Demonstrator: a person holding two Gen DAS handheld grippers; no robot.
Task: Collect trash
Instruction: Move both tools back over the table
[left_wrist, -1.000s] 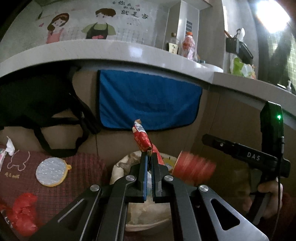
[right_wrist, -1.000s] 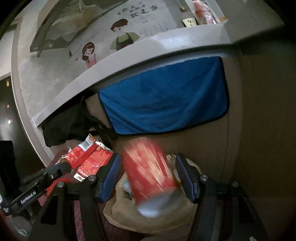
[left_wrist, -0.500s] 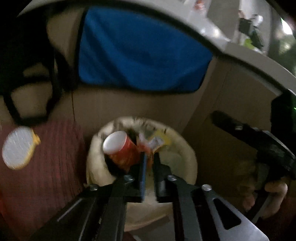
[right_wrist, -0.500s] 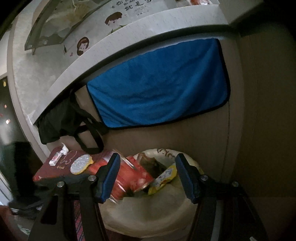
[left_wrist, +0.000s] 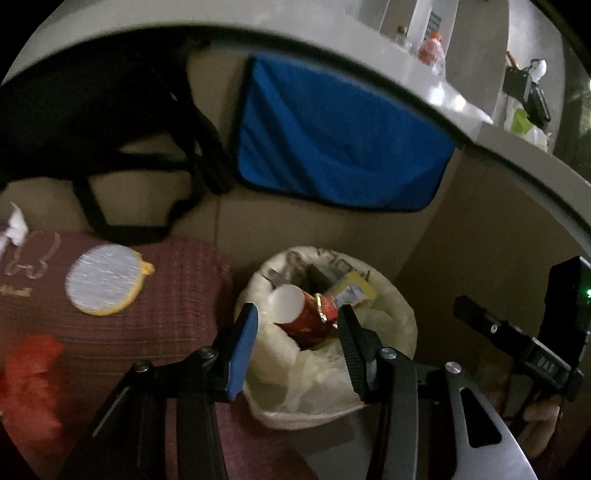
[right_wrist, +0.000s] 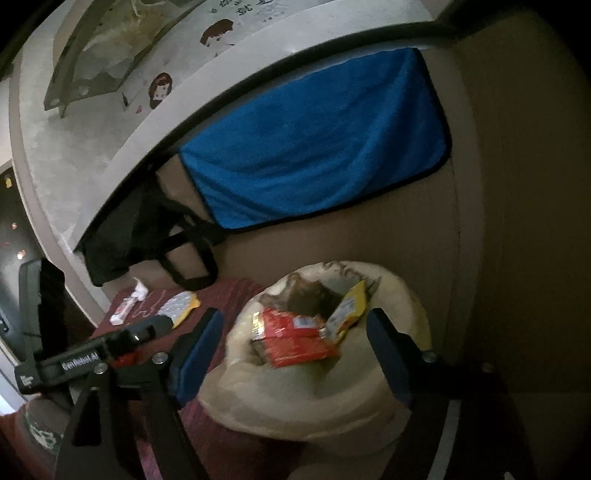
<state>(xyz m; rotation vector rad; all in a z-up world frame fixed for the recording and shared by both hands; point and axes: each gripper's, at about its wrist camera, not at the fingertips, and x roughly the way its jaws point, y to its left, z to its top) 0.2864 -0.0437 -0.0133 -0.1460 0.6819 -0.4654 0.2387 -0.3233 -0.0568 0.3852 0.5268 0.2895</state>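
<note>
The red cup (left_wrist: 301, 320) lies on its side inside the lined trash bin (left_wrist: 391, 373), white mouth toward ten o'clock, with a red wrapper (right_wrist: 295, 341) across it and a yellow packet (right_wrist: 349, 310) at about one o'clock of the cup, all resting on the pale liner. Both drops look done, so the step in hand is, by my reading, the release and clean withdrawal.

The left hand-held gripper (left_wrist: 297, 350) hangs over the bin's near rim, its jaws opening, nothing pressed between the pads; the cup merely shows in the gap beyond them. The right hand-held gripper (right_wrist: 295, 354) is also spreading wide above the bin, empty.

To do this well, let the jaws finish parting before lifting, so no wrapper corner clings to a pad and gets dragged out. Pull straight back and up, clear of the loose liner.

More litter waits on the dark red cloth (left_wrist: 177, 310) at nine o'clock of the bin: a crumpled red bag (left_wrist: 29, 373), with a round white-and-yellow pad (left_wrist: 105, 278) farther up.
</note>
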